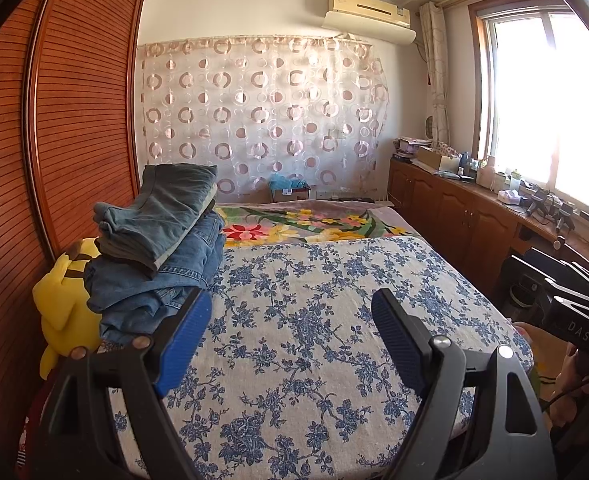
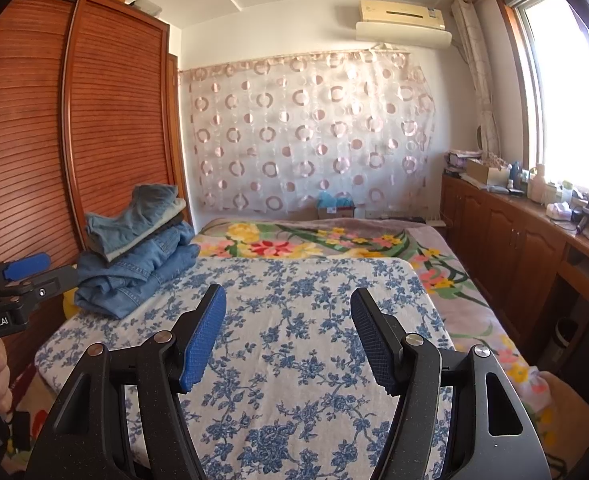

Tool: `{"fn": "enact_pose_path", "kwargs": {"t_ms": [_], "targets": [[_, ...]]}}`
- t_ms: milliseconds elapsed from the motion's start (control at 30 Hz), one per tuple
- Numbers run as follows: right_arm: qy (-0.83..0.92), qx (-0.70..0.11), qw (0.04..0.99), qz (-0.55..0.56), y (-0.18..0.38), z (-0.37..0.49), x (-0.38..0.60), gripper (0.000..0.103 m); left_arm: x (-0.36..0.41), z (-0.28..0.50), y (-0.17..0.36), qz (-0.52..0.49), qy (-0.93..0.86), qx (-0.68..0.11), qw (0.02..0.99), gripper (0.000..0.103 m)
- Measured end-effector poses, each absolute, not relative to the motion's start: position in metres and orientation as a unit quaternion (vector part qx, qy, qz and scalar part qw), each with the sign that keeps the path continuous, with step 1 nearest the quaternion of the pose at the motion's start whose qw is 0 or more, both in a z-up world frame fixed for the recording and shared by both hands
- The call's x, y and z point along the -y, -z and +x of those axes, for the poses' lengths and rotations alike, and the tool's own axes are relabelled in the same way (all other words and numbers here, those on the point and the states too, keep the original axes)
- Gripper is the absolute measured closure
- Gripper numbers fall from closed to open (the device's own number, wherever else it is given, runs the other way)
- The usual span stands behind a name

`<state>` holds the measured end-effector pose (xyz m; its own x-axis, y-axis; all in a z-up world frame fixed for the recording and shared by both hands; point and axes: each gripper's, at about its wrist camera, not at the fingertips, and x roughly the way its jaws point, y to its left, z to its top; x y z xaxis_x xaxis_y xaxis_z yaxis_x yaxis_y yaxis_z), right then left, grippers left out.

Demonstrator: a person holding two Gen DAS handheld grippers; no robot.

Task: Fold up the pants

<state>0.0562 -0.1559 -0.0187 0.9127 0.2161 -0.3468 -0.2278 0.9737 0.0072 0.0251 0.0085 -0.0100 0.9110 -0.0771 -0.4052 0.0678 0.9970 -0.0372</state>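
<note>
My left tongs [image 1: 290, 336] and right tongs [image 2: 288, 336] gape empty over bed [image 1: 314, 280]. Stacked pants [image 1: 158, 240] at bed's far-left corner hide most of yellow plush toy [image 1: 62, 300].

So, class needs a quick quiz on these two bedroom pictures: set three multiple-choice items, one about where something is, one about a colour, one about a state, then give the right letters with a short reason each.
1. Where is the stack of folded pants?
A. On the bed's left edge, beside the wardrobe
B. On the counter under the window
C. On the floor

2. What colour is the soft toy next to the stack?
A. Red
B. Yellow
C. Green

3. What state is the left gripper in?
A. Shut on a pair of jeans
B. Shut on nothing
C. Open, holding nothing

Answers:
1 A, the denim pile sits on the blue-flowered bedspread by the slatted wardrobe.
2 B, the toy's body is bright yellow.
3 C, its blue pads stand apart with only bedspread visible between them.
</note>
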Motion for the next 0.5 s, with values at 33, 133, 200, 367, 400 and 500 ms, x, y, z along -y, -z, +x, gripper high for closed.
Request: {"fn": "enact_pose_path", "kwargs": {"t_ms": [33, 133, 200, 367, 400, 500], "targets": [[-0.114, -0.175, 0.978, -0.017, 0.0187, 0.0565, 0.156, 0.037, -0.0086, 0.0251, 0.01, -0.011, 0.037, -0.208, 0.977, 0.02], [-0.114, -0.176, 0.978, -0.016, 0.0187, 0.0564, 0.1561, 0.037, -0.009, 0.0252, 0.0107, -0.011, 0.037, -0.208, 0.977, 0.02], [-0.114, -0.175, 0.978, -0.017, 0.0187, 0.0562, 0.1561, 0.037, -0.0089, 0.0252, 0.0106, -0.011, 0.037, -0.208, 0.977, 0.02], [-0.114, -0.175, 0.978, -0.017, 0.0186, 0.0562, 0.156, 0.037, -0.0096, 0.0248, 0.0133, -0.01, 0.036, -0.21, 0.977, 0.02], [-0.114, -0.175, 0.978, -0.017, 0.0186, 0.0562, 0.1561, 0.037, -0.0099, 0.0245, 0.0136, -0.01, 0.037, -0.21, 0.977, 0.02], [-0.114, -0.175, 0.978, -0.017, 0.0186, 0.0565, 0.1563, 0.037, -0.0094, 0.0251, 0.0132, -0.01, 0.037, -0.209, 0.977, 0.02]]}}
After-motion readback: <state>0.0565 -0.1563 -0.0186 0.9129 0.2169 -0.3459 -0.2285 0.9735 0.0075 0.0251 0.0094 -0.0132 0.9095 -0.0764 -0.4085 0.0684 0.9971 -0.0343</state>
